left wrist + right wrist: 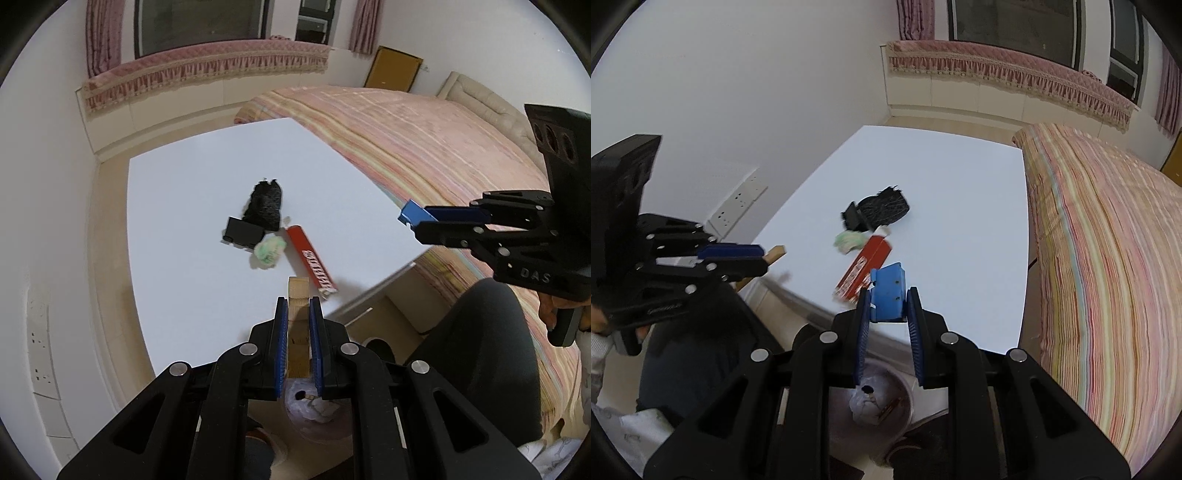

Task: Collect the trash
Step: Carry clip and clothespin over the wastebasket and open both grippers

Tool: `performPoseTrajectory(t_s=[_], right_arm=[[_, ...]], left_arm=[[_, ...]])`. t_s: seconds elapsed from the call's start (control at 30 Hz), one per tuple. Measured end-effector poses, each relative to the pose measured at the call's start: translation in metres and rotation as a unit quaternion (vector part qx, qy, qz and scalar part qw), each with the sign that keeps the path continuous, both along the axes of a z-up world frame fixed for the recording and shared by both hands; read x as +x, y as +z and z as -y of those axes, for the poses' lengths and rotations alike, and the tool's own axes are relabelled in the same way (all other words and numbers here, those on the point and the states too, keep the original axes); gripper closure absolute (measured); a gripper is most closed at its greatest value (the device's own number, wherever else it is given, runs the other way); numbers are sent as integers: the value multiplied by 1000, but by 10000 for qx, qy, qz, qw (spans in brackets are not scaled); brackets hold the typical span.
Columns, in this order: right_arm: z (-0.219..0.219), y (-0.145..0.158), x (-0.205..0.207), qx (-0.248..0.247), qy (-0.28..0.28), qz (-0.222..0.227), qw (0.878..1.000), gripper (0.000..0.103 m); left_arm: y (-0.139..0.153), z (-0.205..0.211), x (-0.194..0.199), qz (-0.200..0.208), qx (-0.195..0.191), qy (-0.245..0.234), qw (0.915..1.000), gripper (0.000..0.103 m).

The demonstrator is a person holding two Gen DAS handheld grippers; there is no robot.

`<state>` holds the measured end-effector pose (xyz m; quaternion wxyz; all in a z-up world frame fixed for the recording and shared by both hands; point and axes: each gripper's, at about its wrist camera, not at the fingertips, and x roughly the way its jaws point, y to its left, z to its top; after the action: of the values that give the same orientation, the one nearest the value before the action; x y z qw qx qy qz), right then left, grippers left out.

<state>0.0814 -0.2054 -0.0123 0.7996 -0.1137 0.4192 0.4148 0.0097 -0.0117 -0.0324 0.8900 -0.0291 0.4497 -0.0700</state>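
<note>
Left wrist: left gripper (298,310) pinching wooden block (298,295) | right gripper (888,304) pinching blue box (887,293) | both above bin (886,406).

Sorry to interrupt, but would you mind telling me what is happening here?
A person is clearing trash off a white table with two handheld grippers. The left gripper grips a wooden block, and the right gripper grips a blue box, both above a bin by the table's edge. A red wrapper, green wad and two black items remain on the table.
</note>
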Motion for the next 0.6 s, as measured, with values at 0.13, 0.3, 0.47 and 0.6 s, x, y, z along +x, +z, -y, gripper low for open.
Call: performPoseTrajectory(t_s=[0.13, 0.3, 0.47, 0.6], right_arm=[[8, 3, -23, 17, 80, -19, 10000, 83], [18, 1, -47, 0, 112, -38, 9999, 83], [21, -8, -64, -46, 167, -130, 9998, 83], [24, -16, -76, -48, 216, -225, 9995, 83]], left_arm=[[1, 7, -12, 20, -32, -122, 9999, 91], [-2, 15, -25, 12, -56, -224, 9997, 91], [-10, 23, -39, -45, -110, -334, 9994, 91], [-18, 29, -47, -99, -140, -385, 9991, 91]])
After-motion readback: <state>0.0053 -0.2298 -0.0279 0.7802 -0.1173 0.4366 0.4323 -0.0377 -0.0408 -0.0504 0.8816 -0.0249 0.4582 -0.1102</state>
